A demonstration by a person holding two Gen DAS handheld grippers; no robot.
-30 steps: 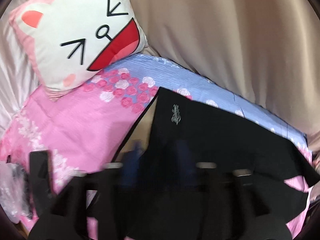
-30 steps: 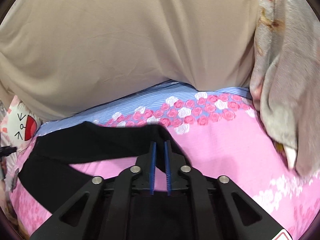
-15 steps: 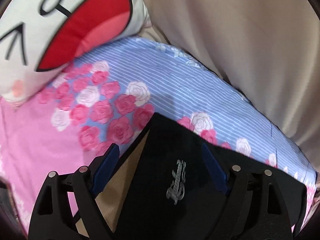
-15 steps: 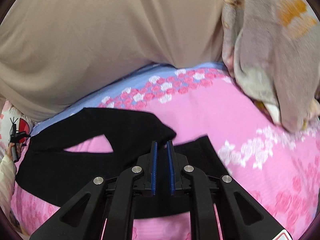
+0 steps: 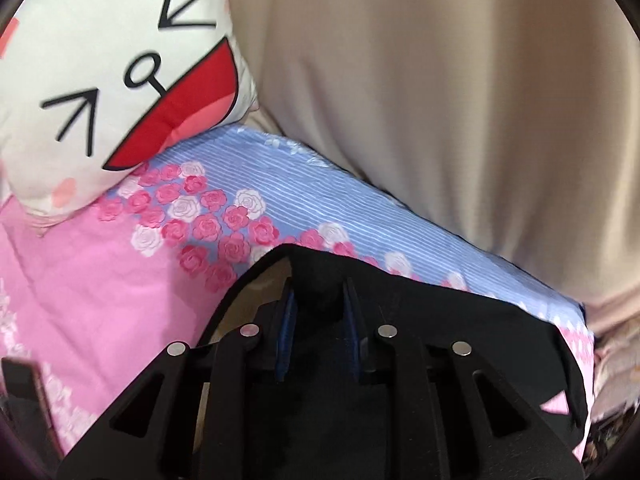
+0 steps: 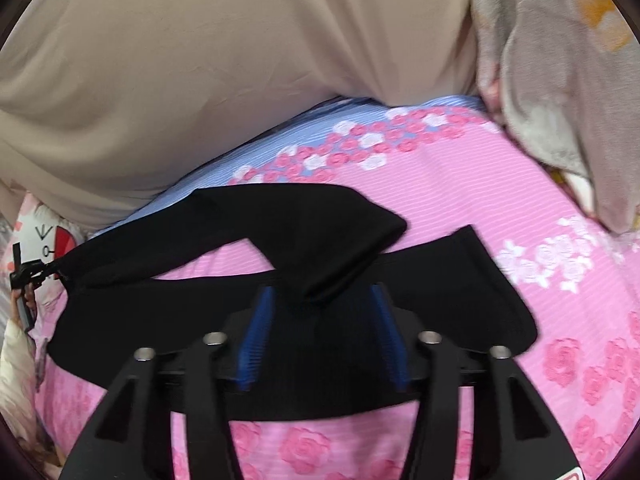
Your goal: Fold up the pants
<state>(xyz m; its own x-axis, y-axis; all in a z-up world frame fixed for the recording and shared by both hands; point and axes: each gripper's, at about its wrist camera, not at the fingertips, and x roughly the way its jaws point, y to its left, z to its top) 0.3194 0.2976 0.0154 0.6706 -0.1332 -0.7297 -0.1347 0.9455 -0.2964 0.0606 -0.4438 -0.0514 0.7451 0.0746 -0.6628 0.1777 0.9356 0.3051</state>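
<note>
Black pants (image 6: 224,216) lie on a pink flowered bedsheet (image 6: 480,184), one leg doubled back over the other. My right gripper (image 6: 320,300) stands over the leg end; its jaws are opening, and the blue pads (image 6: 256,332) are clear of the cloth that lies between them. In the left wrist view my left gripper (image 5: 318,304) is at the waistband end of the pants (image 5: 460,340). Its jaws are closing, with a bunch of black fabric pinched between them. The right wrist view also shows that left gripper (image 6: 24,276) at the far left edge, holding the pants' end.
A white cartoon-face pillow (image 5: 100,80) lies at the back left. A beige cloth (image 5: 440,100) bulges along the bed's far side. A grey flowered blanket (image 6: 560,80) is heaped at the right. A light sleeve (image 6: 12,344) shows at the left edge.
The left jaws, wide apart over the waistband before, have narrowed onto the black fabric. The right jaws, shut on the leg end earlier, have spread, and the leg now lies on the pants.
</note>
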